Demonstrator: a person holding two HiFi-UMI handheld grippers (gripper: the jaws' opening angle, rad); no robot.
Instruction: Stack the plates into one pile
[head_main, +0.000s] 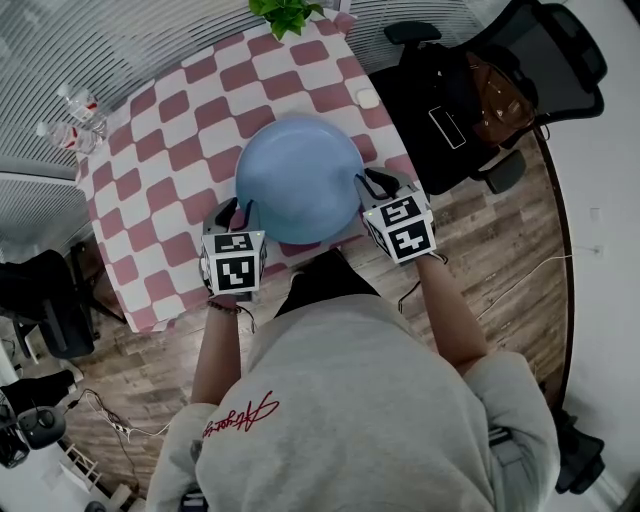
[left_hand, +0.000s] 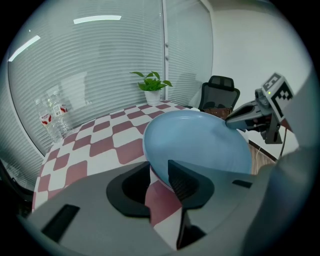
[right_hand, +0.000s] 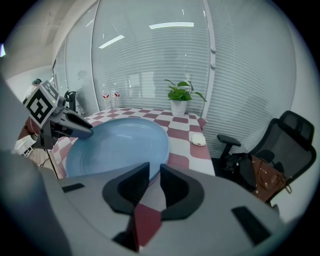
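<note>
blue plate (head_main: 300, 180) at table (head_main: 150, 170) edge. left gripper (left_hand: 159, 175) jaws apart around rim; right gripper (right_hand: 155, 175) clamped on it. best to keep it level.

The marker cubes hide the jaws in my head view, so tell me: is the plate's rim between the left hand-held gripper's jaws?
Observer: Yes. The left gripper view shows the plate rim between the jaws of the left hand-held gripper, with cloth showing in a gap beside one jaw.
Operator: And the right one?
Observer: The right gripper view shows the right hand-held gripper with its jaws narrow and closed on the rim.
</note>
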